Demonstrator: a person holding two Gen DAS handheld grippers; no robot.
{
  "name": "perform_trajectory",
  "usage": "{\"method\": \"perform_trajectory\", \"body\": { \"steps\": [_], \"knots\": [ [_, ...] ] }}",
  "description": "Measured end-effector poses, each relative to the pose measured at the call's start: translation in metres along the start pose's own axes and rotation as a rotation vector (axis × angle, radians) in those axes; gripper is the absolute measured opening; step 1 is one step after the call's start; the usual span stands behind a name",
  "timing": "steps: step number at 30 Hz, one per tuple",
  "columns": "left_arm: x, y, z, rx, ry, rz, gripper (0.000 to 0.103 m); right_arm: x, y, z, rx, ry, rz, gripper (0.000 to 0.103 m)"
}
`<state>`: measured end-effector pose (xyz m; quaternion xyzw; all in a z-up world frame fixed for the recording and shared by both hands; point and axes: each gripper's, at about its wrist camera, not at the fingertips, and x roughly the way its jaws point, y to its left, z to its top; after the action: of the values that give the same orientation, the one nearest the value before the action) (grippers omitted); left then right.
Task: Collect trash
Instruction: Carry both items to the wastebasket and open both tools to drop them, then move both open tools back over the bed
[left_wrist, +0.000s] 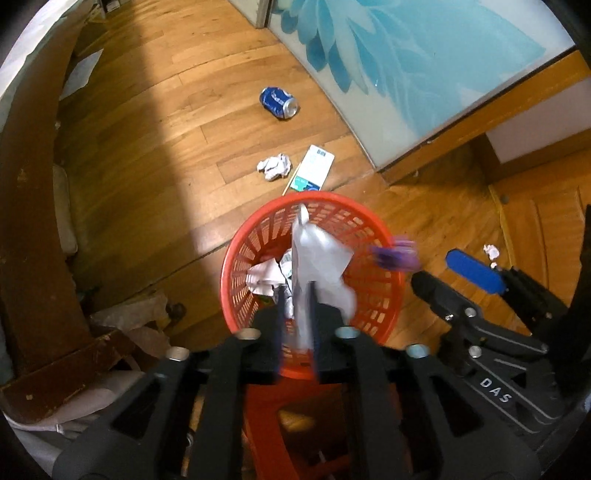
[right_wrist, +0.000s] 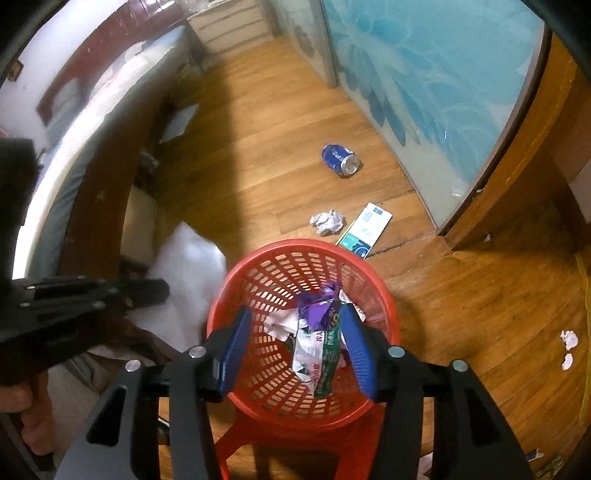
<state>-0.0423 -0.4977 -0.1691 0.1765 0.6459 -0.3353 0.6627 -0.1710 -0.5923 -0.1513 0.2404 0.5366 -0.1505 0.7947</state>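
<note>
Over the red mesh basket (left_wrist: 373, 291), which sat up on a red plastic stool (right_wrist: 295, 443), both grippers were pointing pretty much straight down. The left gripper (left_wrist: 298, 317) had its jaws only a little apart, with a blurry white plastic bag (left_wrist: 317, 266) hanging in the narrow gap between the pads. Honestly couldn't tell from the blur whether the pads were pressing on it or had let it go. From the right wrist view that same bag was just a white smear (right_wrist: 184, 273) left of the basket, next to the left gripper's black frame.

The right gripper (right_wrist: 295, 347) was about halfway open, blue pads clearly spread apart and not touching anything. A purple wrapper (right_wrist: 319, 306) was between them above the basket's contents, loose, not pinched. Below it in the basket lay crumpled paper (right_wrist: 279, 325) and a green-and-white packet (right_wrist: 321, 358).

Still out on the wooden floor (right_wrist: 258, 166): a blue can (right_wrist: 340, 159) on its side, a crumpled paper ball (right_wrist: 327, 222), and a flat teal-and-white carton (right_wrist: 364, 229) just beyond the basket rim. A couple of small white scraps (right_wrist: 568, 343) sat off to the right.
</note>
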Motion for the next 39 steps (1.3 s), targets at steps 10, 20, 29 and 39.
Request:
{"method": "perform_trajectory", "body": {
  "steps": [10,20,29,39],
  "knots": [
    [-0.021,0.005,-0.003,-0.027,-0.085,-0.020,0.055,-0.006,0.013,0.007,-0.013,-0.034,0.008,0.055],
    [-0.137,0.071,-0.024,-0.141,-0.464,-0.024,0.055,-0.031,0.083,0.038,-0.147,-0.111,0.049,0.055],
    [-0.247,0.236,-0.113,-0.403,-0.736,0.159,0.057,-0.038,0.223,0.053,-0.334,-0.148,0.167,0.055],
    [-0.240,0.360,-0.203,-0.691,-0.782,0.256,0.061,-0.026,0.375,0.045,-0.457,-0.169,0.293,0.056]
  ]
}}
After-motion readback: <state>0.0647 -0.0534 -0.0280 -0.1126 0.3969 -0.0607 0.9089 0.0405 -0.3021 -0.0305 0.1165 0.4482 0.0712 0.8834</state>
